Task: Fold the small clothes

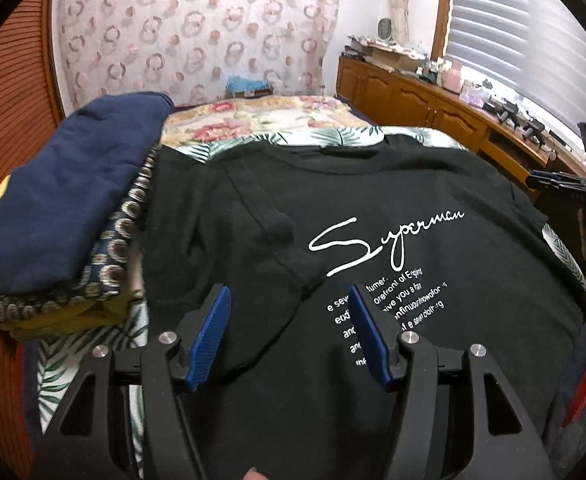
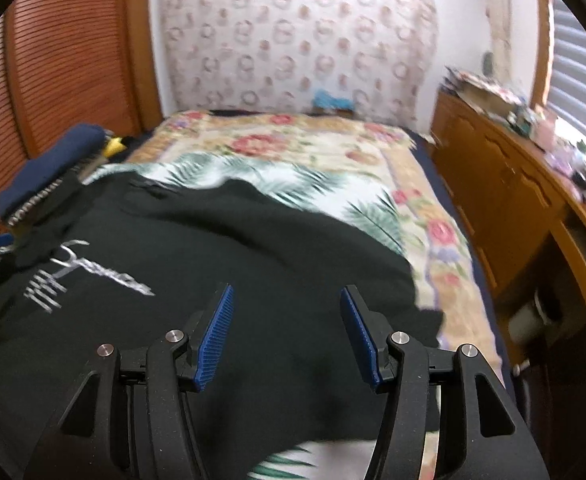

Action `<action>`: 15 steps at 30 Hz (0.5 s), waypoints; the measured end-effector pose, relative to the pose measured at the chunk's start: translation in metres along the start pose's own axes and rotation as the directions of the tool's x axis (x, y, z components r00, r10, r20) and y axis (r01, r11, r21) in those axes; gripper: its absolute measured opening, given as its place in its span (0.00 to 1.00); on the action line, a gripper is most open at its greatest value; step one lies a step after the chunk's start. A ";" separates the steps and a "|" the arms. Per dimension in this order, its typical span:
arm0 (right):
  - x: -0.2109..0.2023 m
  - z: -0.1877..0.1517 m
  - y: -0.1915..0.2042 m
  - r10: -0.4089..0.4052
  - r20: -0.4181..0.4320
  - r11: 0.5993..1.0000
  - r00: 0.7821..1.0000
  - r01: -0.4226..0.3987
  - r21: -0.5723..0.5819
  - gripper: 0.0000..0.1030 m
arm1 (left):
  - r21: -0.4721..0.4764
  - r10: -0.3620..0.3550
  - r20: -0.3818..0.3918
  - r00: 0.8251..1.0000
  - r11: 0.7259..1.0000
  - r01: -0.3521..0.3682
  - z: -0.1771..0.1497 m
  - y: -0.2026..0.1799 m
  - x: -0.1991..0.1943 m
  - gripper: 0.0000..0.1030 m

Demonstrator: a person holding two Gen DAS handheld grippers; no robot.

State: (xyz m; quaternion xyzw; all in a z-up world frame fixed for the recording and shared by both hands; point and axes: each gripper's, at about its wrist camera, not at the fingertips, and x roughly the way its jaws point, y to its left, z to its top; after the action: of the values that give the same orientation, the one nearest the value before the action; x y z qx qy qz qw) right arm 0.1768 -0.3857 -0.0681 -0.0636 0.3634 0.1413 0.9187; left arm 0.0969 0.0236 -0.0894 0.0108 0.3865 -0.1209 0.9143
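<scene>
A: Black cotton nearest you: the T-shirt (image 1: 373, 208) lies print-up on the palm-leaf sheet (image 2: 253, 178). Its left sleeve looks already folded inward over the chest. Your left gripper (image 1: 289, 300) hovers over that fold, fingers apart, nothing between them.

B: And the right side?

A: Your right gripper (image 2: 287, 300) hangs over the shirt's right part, fingers apart and empty; the view is blurred. That side appears unfolded, so most folding remains, in my judgement.

B: Any containers?

A: None visible. Farther left, a stack of folded clothes (image 1: 69, 216), navy on top, rests on the bed.
</scene>
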 end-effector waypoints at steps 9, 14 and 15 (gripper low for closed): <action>0.008 -0.033 -0.056 -0.054 -0.092 0.991 0.994 0.065 0.114 0.55 | 0.001 0.015 -0.056 0.998 1.000 -0.015 0.003 -0.006 0.021 0.59; 0.006 -0.044 -0.072 -0.044 -0.114 0.985 0.993 0.062 0.159 0.55 | 0.004 0.033 -0.077 0.996 0.999 -0.033 0.002 -0.006 0.029 0.59; 0.005 -0.046 -0.074 -0.042 -0.116 0.984 0.992 0.061 0.166 0.55 | 0.001 0.039 -0.082 0.996 0.999 -0.039 0.001 -0.005 0.030 0.59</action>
State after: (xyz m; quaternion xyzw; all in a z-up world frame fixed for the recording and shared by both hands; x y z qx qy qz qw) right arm 0.1734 -0.4651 -0.1039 -0.0027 0.4234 0.0822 0.9022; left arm 0.1171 0.0117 -0.1097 0.0231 0.4235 -0.1024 0.8998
